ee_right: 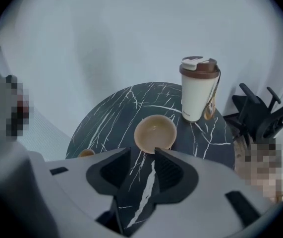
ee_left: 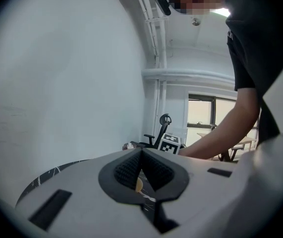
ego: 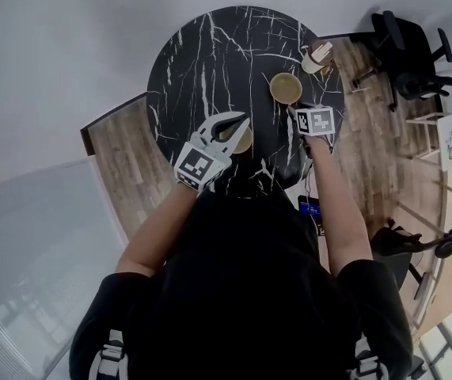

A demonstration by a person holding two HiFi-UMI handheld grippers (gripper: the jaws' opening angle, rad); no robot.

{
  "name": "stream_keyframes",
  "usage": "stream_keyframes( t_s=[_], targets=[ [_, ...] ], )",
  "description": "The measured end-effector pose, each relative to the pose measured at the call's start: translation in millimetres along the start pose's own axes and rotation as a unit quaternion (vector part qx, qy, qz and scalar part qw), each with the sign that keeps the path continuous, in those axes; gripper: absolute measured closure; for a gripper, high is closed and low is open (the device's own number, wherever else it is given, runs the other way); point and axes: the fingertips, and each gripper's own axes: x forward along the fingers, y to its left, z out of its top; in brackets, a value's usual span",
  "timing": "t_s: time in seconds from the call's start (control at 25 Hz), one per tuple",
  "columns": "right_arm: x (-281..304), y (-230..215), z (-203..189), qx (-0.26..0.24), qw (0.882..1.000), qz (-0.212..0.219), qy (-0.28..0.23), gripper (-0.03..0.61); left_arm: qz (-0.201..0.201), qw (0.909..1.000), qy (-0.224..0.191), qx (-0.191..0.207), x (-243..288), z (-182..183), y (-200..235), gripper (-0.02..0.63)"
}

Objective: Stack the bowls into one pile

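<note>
1. Right gripper [ee_right: 142,153] is held open and empty; the far bowl [ee_right: 154,132] on the marble table [ego: 202,54] could be shoved into the travel mug [ee_right: 198,90].
2. Left gripper [ee_left: 141,152] is closed on nothing; the near bowl [ego: 244,142] beneath it could be knocked.

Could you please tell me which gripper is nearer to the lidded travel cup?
Right. The right gripper faces the cup, just beyond the bowl ahead of it; the left gripper is farther off, above the other bowl.
</note>
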Motion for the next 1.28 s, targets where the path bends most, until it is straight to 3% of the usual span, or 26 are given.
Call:
stream_keyframes(
  t_s=[0.32,0.96,1.12,1.28],
  targets=[
    [11,-34,25,0.001,1.0,-0.024,-0.01,0.42,-0.013,0.9998,0.011,0.008,38,-2,11,0.609],
    [71,-69,21,0.033,0.998,-0.043,0.025,0.405,-0.006,0.9996,0.025,-0.009,59,-20,43,0.61],
    [81,-74,19,0.034,0.998,-0.049,0.035,0.419,0.001,0.9995,0.027,-0.015,54,-24,49,0.609],
    [87,-76,15,0.037,0.997,-0.055,0.042,0.473,0.009,0.9996,0.022,-0.018,48,-22,54,0.61]
  ],
)
